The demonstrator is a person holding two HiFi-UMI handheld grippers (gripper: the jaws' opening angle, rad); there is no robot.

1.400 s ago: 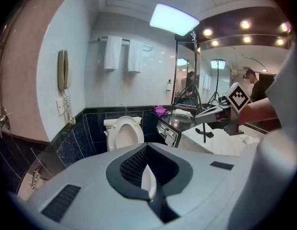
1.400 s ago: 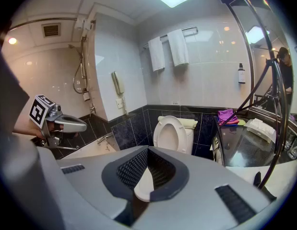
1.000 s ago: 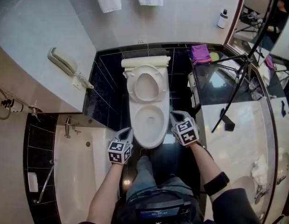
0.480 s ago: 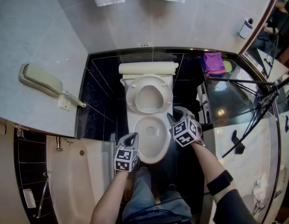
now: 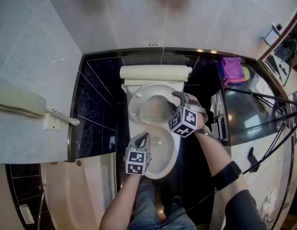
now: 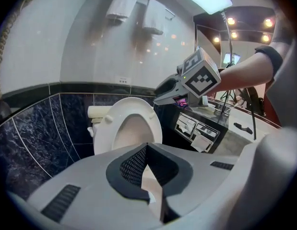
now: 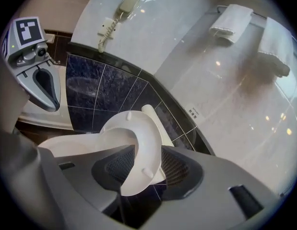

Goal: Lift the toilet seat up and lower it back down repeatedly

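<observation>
The toilet seat [image 7: 143, 143] stood raised, its rim between the right tool's [image 5: 171, 103] just-opened jaws, ungripped. The left tool [image 5: 143, 139] was clenched on nothing. Lowering looked next.

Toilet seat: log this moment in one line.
toilet seat: raised upright | right claw: open, jaws just been opening, seat rim between them | left claw: shut, empty

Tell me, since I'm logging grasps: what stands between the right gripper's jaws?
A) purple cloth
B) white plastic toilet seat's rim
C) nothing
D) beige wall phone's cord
B: the right gripper has just been opening its jaws, which straddle the raised white plastic toilet seat's rim.
</observation>
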